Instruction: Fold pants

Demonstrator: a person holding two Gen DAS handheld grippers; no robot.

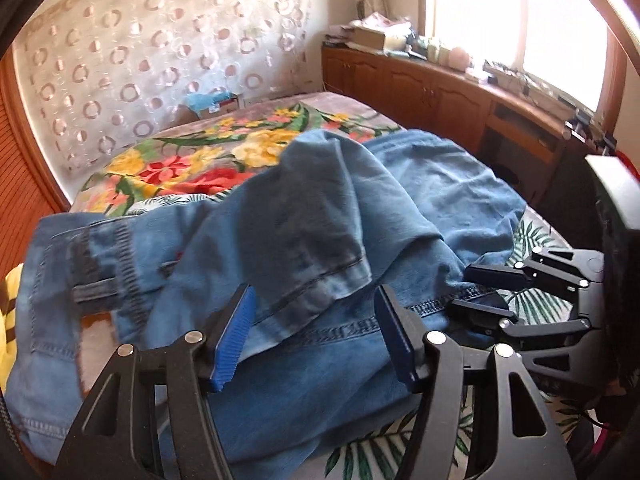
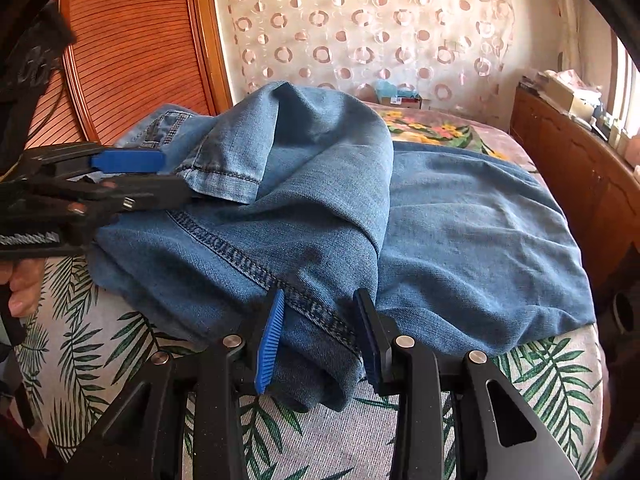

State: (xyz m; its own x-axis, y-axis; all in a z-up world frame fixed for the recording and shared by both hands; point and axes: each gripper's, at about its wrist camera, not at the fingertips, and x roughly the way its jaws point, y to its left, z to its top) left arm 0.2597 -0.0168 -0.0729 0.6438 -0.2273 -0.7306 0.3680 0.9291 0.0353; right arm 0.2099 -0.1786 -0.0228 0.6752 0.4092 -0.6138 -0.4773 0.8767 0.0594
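Observation:
Blue denim pants [image 1: 280, 232] lie bunched on the bed, with a leg folded back over the rest; they also fill the right wrist view [image 2: 320, 208]. My left gripper [image 1: 316, 336] is open, its blue pads either side of a hemmed fold of denim. In the right wrist view the left gripper [image 2: 168, 176] sits at the left by the hem. My right gripper [image 2: 320, 340] is open, its jaws straddling the near stitched edge. It shows at the right of the left wrist view [image 1: 476, 288].
The bed has a palm-leaf sheet [image 2: 120, 344] near me and a floral blanket [image 1: 192, 160] farther back. Wooden cabinets [image 1: 440, 92] with clutter run under the window on the right. A slatted wooden door [image 2: 128, 40] stands to the left. A yellow cloth [image 1: 8, 312] lies at the left edge.

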